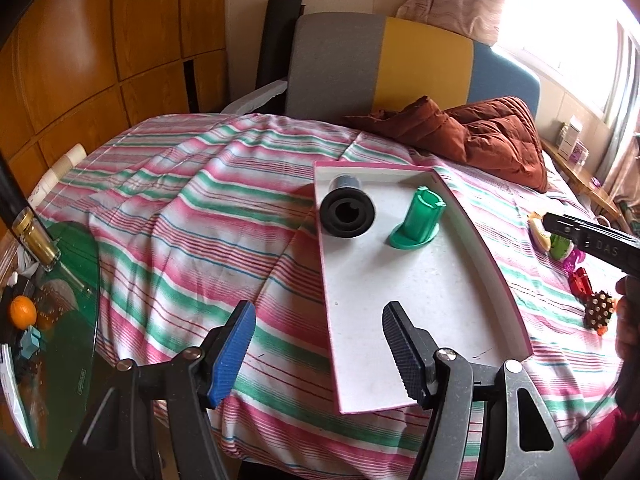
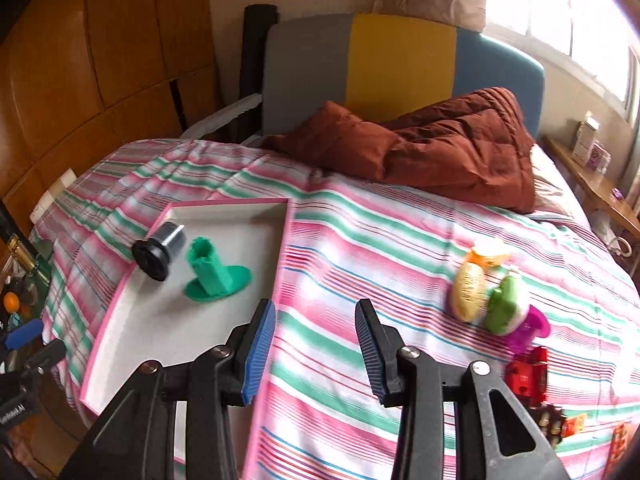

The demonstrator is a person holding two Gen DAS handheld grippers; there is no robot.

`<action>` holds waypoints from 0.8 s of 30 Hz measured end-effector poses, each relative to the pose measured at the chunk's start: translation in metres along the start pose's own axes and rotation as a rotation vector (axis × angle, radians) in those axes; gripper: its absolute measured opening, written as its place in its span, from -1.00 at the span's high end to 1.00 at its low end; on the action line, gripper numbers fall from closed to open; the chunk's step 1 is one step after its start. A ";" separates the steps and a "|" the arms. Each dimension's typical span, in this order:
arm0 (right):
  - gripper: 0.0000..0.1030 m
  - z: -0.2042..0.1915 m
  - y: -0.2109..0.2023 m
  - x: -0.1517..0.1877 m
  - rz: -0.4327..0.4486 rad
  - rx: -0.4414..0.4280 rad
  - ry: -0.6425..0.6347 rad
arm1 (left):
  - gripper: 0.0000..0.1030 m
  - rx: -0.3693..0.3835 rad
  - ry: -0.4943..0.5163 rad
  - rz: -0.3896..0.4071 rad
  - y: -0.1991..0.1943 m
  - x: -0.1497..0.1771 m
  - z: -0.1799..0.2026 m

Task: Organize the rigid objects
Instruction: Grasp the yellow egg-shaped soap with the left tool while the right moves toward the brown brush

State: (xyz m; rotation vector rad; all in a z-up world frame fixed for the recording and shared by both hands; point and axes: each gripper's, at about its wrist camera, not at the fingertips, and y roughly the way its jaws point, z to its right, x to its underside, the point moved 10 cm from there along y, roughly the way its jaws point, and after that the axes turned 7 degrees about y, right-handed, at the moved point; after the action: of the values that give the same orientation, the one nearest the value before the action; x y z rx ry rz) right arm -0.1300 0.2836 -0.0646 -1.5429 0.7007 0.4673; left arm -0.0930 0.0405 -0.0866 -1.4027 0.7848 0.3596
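Black cylinder (image 1: 347, 212) and green spool (image 1: 416, 220) lie in pink-rimmed tray (image 1: 420, 304).

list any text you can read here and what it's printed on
"DAS" on the black arm of the right claw, left wrist view.
Small white lettering on the black mount at the lower left edge, right wrist view: too blurred to read.
Boxes on the window shelf: too small to read.

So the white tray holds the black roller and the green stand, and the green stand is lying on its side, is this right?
Not quite: the green stand is standing upright on its round base, as the left wrist view shows. It and the black roller are indeed in the white tray.
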 end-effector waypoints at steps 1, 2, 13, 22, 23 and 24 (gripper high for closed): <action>0.20 0.011 -0.003 0.000 0.004 0.015 0.011 | -0.30 0.003 0.008 0.000 0.000 -0.001 0.003; 0.20 0.024 -0.006 -0.001 0.009 0.031 0.023 | -0.30 0.007 0.016 0.003 -0.001 -0.003 0.006; 0.19 0.202 -0.037 0.004 0.072 0.299 0.345 | -0.30 0.090 0.121 0.020 0.000 -0.026 0.060; 0.19 0.286 -0.052 0.035 0.099 0.340 0.683 | -0.41 0.191 0.242 0.015 0.010 -0.052 0.136; 0.19 0.286 -0.053 0.036 0.099 0.334 0.692 | -0.42 0.207 0.256 0.012 0.013 -0.055 0.148; 0.19 0.286 -0.053 0.037 0.098 0.323 0.705 | -0.43 0.218 0.270 0.009 0.015 -0.057 0.157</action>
State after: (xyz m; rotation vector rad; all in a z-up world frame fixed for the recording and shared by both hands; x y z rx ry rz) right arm -0.0347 0.5608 -0.0798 -1.3552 1.3262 -0.1422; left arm -0.0996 0.2068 -0.0635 -1.2563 1.0193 0.0877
